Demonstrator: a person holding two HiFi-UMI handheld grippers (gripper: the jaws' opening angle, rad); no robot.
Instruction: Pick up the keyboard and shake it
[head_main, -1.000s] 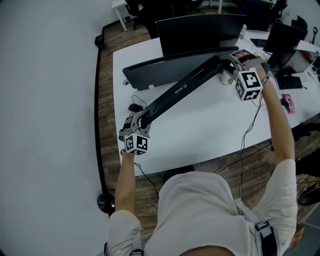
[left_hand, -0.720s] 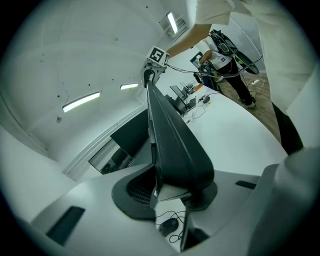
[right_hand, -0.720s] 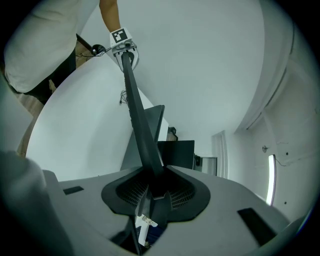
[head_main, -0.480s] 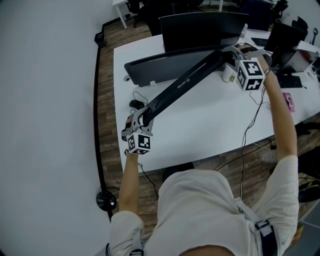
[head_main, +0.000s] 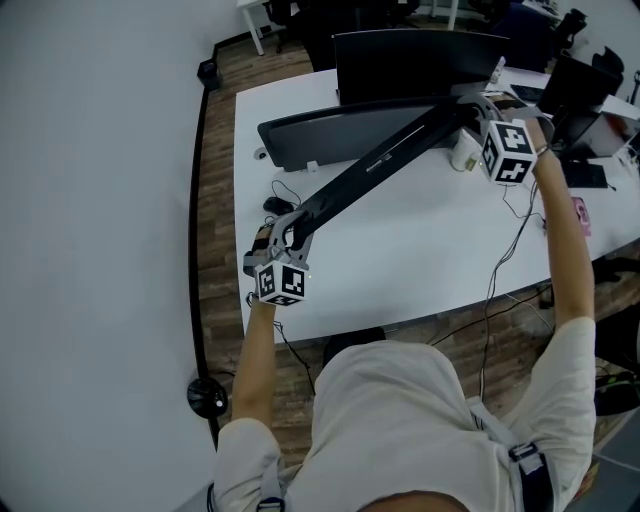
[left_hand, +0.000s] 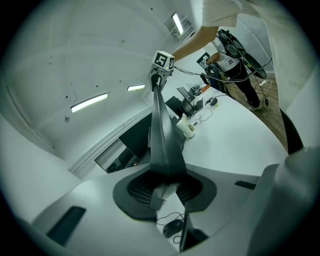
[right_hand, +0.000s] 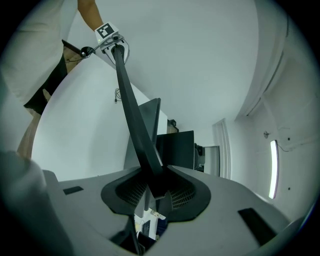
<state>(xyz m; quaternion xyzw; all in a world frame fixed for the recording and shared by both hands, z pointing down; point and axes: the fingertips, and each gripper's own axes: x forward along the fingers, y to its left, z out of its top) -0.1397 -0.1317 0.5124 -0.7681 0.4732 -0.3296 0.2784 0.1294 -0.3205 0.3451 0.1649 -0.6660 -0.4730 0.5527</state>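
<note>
Keyboard (head_main: 370, 170), long, slim and black, hangs in the air above the white desk (head_main: 420, 250), slanting from near left to far right. My left gripper (head_main: 285, 232) clamps its near end with jaws narrow. My right gripper (head_main: 475, 105) pinches the far end likewise. A black monitor (head_main: 420, 60) stands behind.

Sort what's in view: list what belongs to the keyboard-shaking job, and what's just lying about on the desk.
In the job:
- keyboard, held up over the desk
- left gripper, shut on its near end
- right gripper, shut on its far end

Lying about on the white desk:
- mouse
- white cup
- monitor
</note>
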